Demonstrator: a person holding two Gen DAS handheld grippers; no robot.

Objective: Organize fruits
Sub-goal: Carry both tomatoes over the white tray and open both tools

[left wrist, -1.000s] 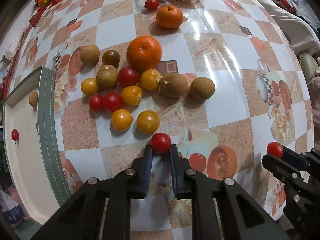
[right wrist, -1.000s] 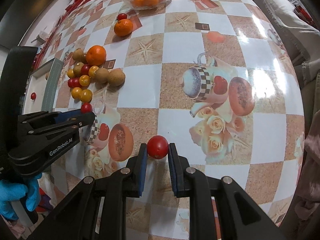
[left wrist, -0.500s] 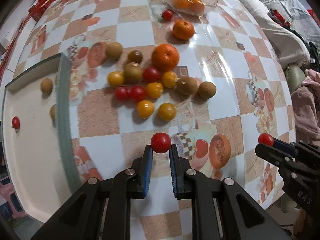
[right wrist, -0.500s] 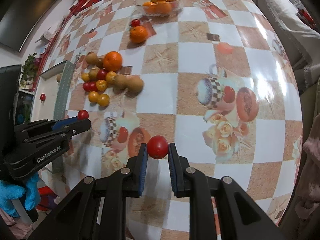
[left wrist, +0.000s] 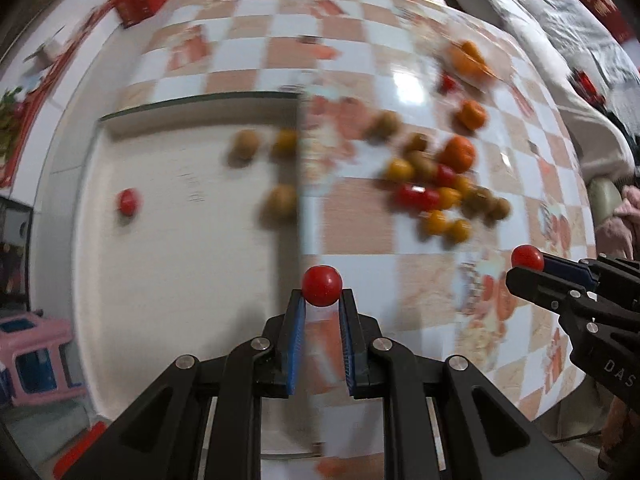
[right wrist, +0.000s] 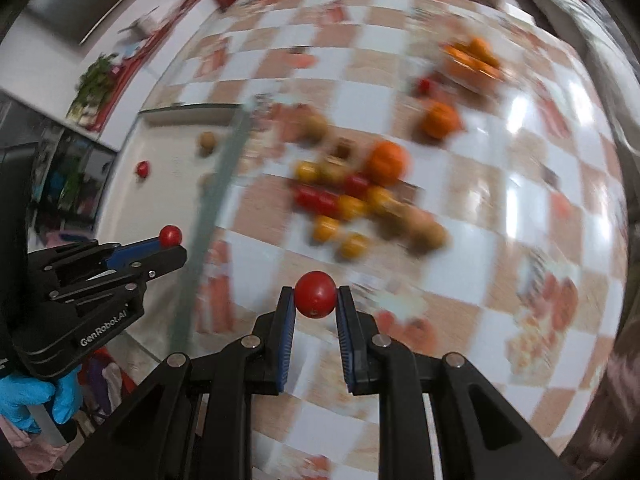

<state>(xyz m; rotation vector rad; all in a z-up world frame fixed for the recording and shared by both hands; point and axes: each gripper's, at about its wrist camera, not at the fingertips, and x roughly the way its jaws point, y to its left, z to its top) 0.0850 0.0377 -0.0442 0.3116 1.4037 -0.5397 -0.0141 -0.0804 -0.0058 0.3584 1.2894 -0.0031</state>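
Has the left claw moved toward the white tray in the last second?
Yes. The left claw, holding a red tomato, now hangs at the white tray edge; earlier the tray lay far at the left of its view.

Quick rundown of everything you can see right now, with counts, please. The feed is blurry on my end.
Held tomatoes: 2, red, one in each gripper.
Tray: 1, white with green rim, left; holds one red tomato and about three brown or yellow fruits, blurred.
Loose pile: red and yellow tomatoes, brown fruits, one orange; count unclear.
Lone orange: 1, behind the pile.
Bowl of oranges: 1, far right, blurred.
Tablecloth: checked, tan and white.
Left gripper: shut on a tomato.
Right gripper: shut on a tomato.
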